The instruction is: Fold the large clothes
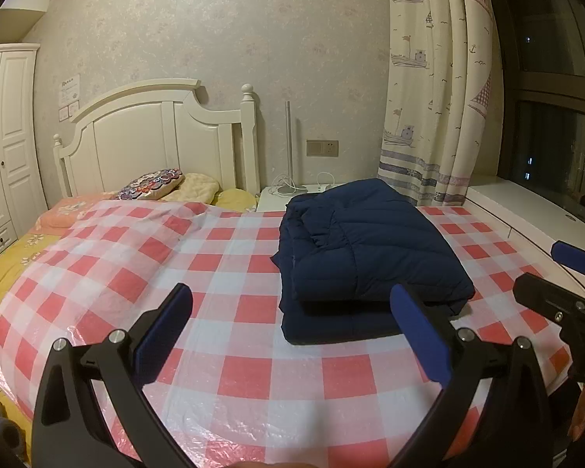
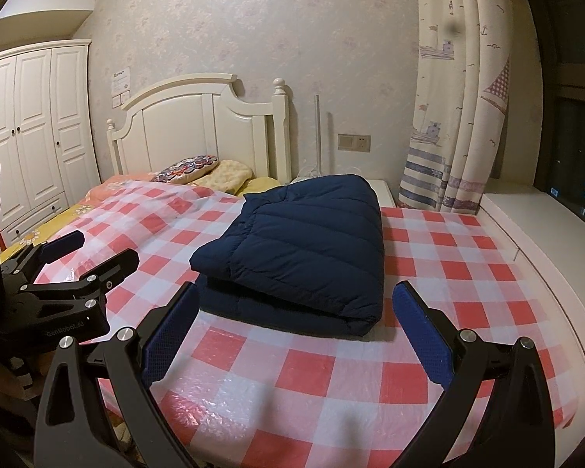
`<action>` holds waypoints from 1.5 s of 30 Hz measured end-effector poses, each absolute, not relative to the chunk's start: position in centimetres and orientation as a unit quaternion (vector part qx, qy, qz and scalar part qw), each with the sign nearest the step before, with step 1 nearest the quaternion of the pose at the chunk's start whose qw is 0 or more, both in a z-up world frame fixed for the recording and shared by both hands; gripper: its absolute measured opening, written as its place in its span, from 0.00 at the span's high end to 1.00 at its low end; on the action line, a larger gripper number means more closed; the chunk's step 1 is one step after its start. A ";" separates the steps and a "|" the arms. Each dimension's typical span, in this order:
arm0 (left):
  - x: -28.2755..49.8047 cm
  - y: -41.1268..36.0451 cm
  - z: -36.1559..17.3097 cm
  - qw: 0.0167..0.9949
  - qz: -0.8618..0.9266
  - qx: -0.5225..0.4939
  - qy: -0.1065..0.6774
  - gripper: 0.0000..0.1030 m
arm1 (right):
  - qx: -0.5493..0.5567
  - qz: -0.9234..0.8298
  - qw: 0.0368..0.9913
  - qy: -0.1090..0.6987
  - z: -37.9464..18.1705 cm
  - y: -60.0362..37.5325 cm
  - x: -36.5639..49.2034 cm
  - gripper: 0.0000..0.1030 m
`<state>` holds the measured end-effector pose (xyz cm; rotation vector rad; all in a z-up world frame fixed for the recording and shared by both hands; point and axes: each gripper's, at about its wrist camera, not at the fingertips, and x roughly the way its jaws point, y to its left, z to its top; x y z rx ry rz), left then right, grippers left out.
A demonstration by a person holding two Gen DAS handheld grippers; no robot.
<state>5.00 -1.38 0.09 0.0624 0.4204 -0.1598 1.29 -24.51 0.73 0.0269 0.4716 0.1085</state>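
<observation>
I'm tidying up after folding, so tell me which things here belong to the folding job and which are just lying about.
Part of the job:
navy puffer jacket, folded on the checked plastic sheet
left gripper, open
right gripper, open

Just lying about:
patterned cushion
cream pillow
white cables on the bedside table
boat-print curtain

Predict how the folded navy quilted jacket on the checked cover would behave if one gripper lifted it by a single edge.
The navy quilted jacket looks puffy and soft, so it would probably droop and unfold rather than stay flat. Its padding suggests it is light for its bulk. On the glossy plastic checked cover, it may slide when pushed.
</observation>
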 end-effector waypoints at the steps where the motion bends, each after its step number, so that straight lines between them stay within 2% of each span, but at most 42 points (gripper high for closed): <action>1: 5.0 -1.4 0.2 0.974 -0.079 0.031 0.209 0.02 | 0.013 0.054 0.971 0.234 0.7 -24.5 1.3 0.05; 35: 5.5 -0.2 -0.4 0.974 -0.082 0.036 0.208 0.02 | 0.013 0.065 0.968 0.242 -0.1 -24.2 1.7 0.05; 45: 7.2 -0.3 -1.9 0.974 -0.094 0.058 0.199 0.02 | 0.013 0.066 0.961 0.269 -2.5 -24.6 3.5 0.05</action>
